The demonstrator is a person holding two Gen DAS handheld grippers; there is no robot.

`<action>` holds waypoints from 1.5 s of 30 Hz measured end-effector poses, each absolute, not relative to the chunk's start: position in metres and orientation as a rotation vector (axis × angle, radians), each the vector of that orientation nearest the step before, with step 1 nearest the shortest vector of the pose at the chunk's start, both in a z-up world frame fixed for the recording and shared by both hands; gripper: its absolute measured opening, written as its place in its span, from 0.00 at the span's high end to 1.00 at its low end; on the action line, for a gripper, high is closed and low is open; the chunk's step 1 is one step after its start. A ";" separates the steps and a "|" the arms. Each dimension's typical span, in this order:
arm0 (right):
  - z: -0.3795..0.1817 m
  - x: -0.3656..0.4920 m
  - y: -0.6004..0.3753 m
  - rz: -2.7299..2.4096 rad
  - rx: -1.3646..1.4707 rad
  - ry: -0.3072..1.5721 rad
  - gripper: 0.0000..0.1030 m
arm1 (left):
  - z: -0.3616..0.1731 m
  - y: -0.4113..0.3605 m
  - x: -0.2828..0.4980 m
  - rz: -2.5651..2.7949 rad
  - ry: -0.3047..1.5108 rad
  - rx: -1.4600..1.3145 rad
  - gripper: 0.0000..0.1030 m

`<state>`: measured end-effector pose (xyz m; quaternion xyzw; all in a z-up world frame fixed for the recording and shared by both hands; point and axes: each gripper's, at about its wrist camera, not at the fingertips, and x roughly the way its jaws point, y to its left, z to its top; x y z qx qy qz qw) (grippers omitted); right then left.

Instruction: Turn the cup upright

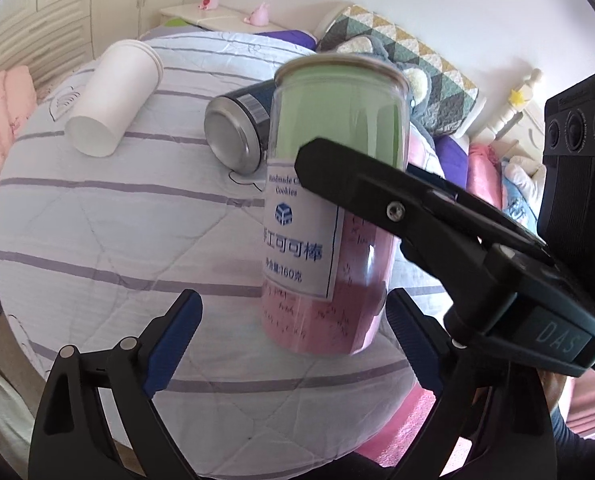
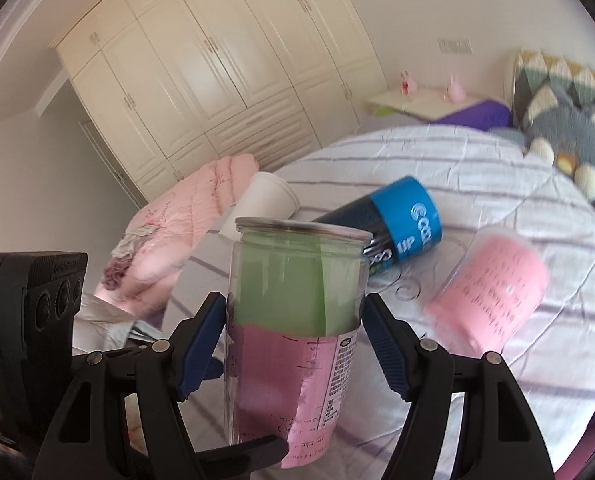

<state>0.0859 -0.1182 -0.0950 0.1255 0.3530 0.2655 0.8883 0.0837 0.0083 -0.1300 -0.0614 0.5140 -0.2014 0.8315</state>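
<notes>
A clear plastic cup (image 1: 329, 200) with green and pink paper inside and a white label stands upright on the striped quilt. It also shows in the right wrist view (image 2: 297, 320). My right gripper (image 2: 293, 328) is shut on its middle; its finger crosses the cup in the left wrist view (image 1: 361, 184). My left gripper (image 1: 293, 332) is open and empty, its blue pads (image 1: 177, 340) either side of the cup's base without touching.
A white paper cup (image 1: 113, 96) and a blue can (image 1: 241, 128) lie on their sides on the quilt (image 1: 117, 240). A second clear cup with pink paper (image 2: 493, 284) lies tipped at the right. A pink folded blanket (image 2: 185, 224) and pillows (image 2: 565, 128) border the bed.
</notes>
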 end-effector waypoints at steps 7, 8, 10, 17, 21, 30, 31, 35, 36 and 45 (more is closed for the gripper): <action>-0.098 0.088 -0.118 0.557 0.210 0.696 0.30 | -0.131 0.021 0.072 -0.441 1.101 -0.166 0.08; -0.098 0.087 -0.120 0.559 0.213 0.695 0.30 | -0.131 0.021 0.070 -0.442 1.105 -0.171 0.08; -0.098 0.084 -0.122 0.560 0.216 0.692 0.30 | -0.133 0.025 0.067 -0.453 1.112 -0.184 0.08; -0.098 0.073 -0.128 0.558 0.221 0.676 0.31 | -0.140 0.036 0.058 -0.438 1.131 -0.225 0.08; -0.096 0.065 -0.131 0.558 0.213 0.663 0.31 | -0.138 0.034 0.053 -0.422 1.112 -0.206 0.08; -0.099 0.045 -0.131 0.589 0.188 0.672 0.30 | -0.144 0.027 0.040 -0.379 1.111 -0.156 0.08; -0.100 0.042 -0.129 0.592 0.186 0.674 0.30 | -0.144 0.025 0.038 -0.375 1.108 -0.151 0.08; -0.106 0.037 -0.126 0.605 0.190 0.683 0.30 | -0.148 0.021 0.040 -0.362 1.113 -0.147 0.08; -0.107 0.037 -0.125 0.609 0.190 0.682 0.31 | -0.150 0.021 0.039 -0.358 1.111 -0.146 0.08; -0.108 0.027 -0.126 0.617 0.168 0.666 0.32 | -0.153 0.015 0.021 -0.308 1.019 -0.090 0.08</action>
